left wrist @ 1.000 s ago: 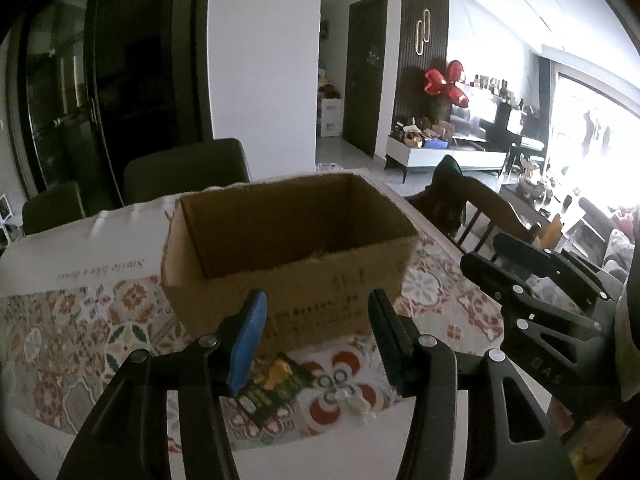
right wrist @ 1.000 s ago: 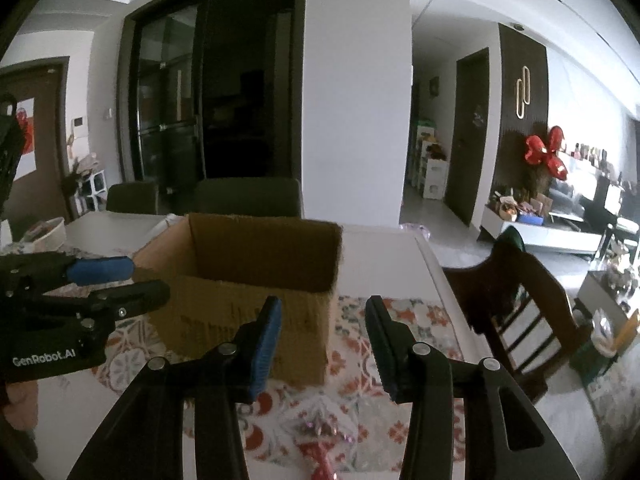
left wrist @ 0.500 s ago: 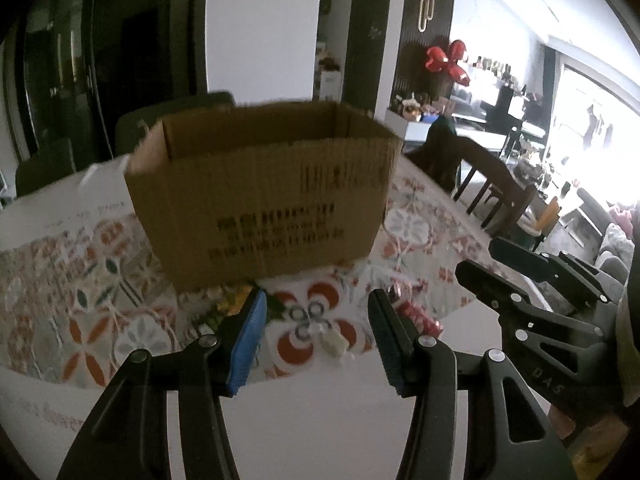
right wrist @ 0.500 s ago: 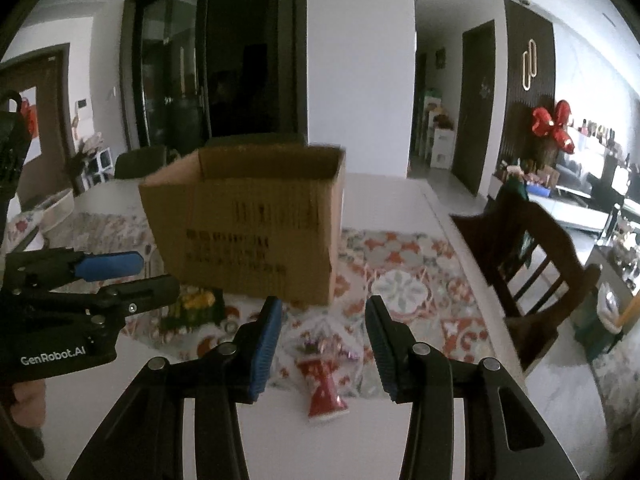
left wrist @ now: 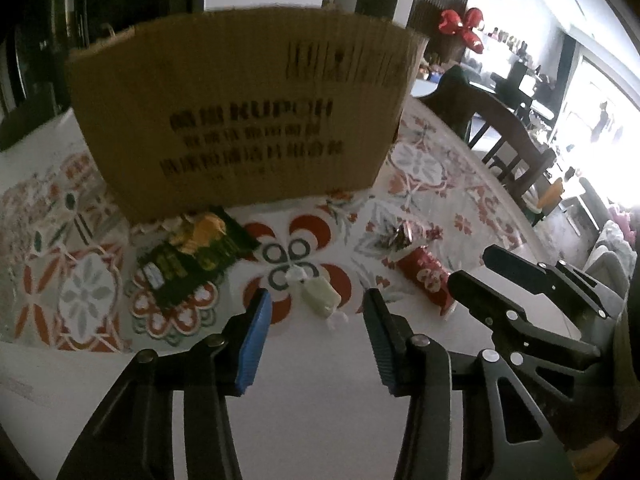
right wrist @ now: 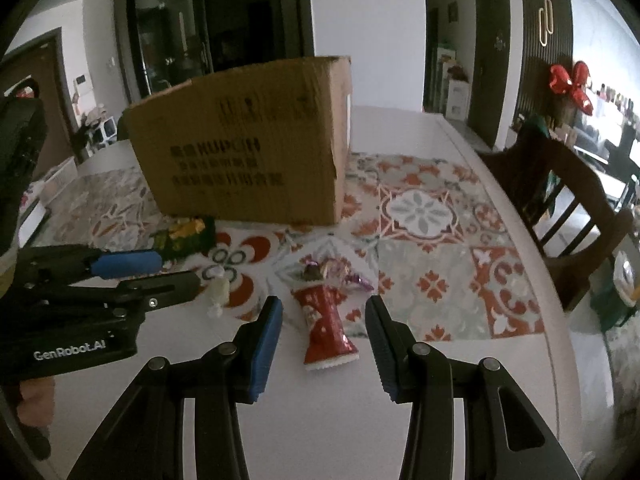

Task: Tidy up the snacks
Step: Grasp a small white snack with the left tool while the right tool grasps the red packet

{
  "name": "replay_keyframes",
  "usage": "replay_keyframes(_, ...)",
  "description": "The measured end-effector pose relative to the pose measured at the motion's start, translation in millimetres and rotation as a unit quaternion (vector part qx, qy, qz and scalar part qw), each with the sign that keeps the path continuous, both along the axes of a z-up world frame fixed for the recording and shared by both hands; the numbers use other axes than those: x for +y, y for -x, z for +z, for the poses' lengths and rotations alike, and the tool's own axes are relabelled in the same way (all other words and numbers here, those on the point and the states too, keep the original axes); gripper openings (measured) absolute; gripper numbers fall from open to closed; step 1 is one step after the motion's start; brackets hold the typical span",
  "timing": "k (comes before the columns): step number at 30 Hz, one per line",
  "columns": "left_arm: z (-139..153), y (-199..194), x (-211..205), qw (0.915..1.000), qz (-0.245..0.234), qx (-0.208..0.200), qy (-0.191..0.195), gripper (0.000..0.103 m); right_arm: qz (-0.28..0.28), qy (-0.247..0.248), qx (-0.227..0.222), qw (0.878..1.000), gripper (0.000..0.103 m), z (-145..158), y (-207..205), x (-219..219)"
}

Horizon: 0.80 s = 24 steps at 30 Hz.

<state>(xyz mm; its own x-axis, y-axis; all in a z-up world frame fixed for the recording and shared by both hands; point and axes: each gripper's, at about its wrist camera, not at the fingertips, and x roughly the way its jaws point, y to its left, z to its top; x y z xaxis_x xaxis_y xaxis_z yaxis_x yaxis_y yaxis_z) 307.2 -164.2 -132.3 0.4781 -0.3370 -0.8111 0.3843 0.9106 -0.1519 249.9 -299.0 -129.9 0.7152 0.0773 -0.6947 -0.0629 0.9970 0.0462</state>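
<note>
An open cardboard box (left wrist: 244, 120) stands on the patterned table mat (left wrist: 92, 292); it also shows in the right wrist view (right wrist: 248, 148). In front of it lie a dark green snack packet (left wrist: 192, 256), a small pale wrapped candy (left wrist: 318, 296), a red snack packet (right wrist: 324, 320) and a purple foil candy (right wrist: 332, 270). My left gripper (left wrist: 316, 308) is open, low over the table, with the pale candy just ahead between its fingers. My right gripper (right wrist: 324, 320) is open with the red packet between its fingers. Both are empty.
A dark wooden chair (right wrist: 568, 196) stands at the table's right edge. The white table edge (right wrist: 520, 216) curves along the right. Dark chairs and glass doors lie behind the box. Each gripper shows in the other's view: the right one (left wrist: 520, 292), the left one (right wrist: 120, 276).
Both grippers have dropped from above the box rim to near the table and tilted down. The snacks in front of the box have come into full view, now close to the fingertips.
</note>
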Motion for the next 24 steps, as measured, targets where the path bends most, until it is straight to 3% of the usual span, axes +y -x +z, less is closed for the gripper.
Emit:
replay_keyframes(11, -20.8, -16.7, -11.2, 0.9995, 0.006, 0.030, 0.004, 0.041, 0.010, 0.009, 0.018, 1.000, 0.044, -12.1, -8.2, 3.2)
replay_keyframes(14, -25.1, -20.9, -13.6, 0.9992, 0.010, 0.039, 0.004, 0.036, 0.012, 0.009, 0.024, 1.000, 0.044, -14.8, -11.4, 3.7)
replay_keyframes(24, -26.9, -23.9, -13.7, 0.9995, 0.013, 0.027, 0.002, 0.024, 0.009, -0.004, 0.034, 0.999, 0.043, -20.5, -22.4, 3.0)
